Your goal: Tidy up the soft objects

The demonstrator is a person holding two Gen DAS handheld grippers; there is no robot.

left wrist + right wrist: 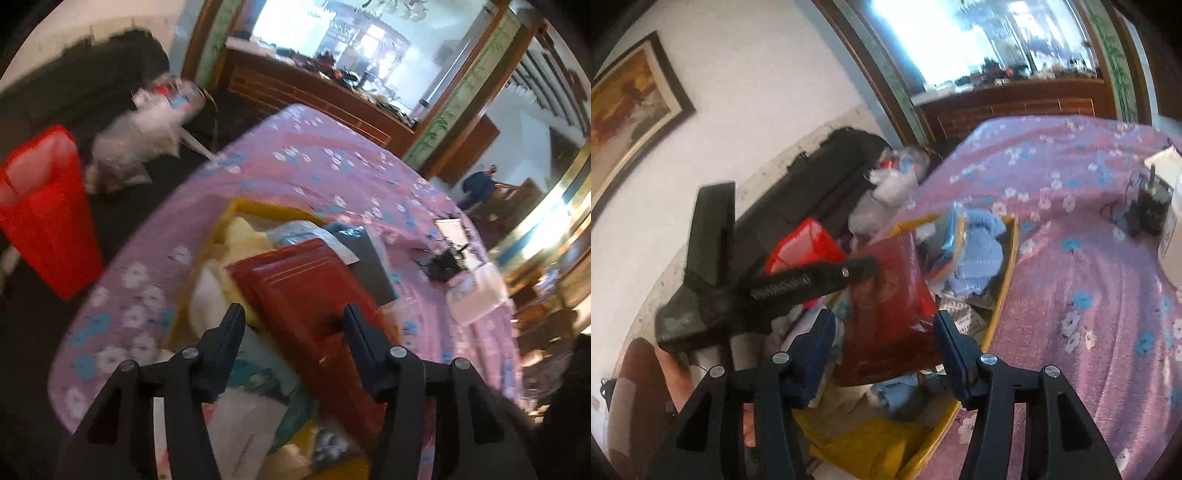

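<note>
Red packet (890, 306) overlaps left gripper (768, 284) rightward only

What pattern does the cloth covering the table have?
The tablecloth is pinkish purple with white and blue flowers, clearest in the right wrist view.

1. The yellow bin (1004, 291) is crammed; a red packet (890, 302) lies across the top, blocking a straight reach inside.
2. Right of the bin, the purple floral tabletop (1089, 258) lies bare until a black gadget (1145, 210).
3. Left of the bin, the left claw (846, 273) crosses the packet's edge.
4. Beyond the bin, a red bag (44, 206) stands on the floor.
</note>
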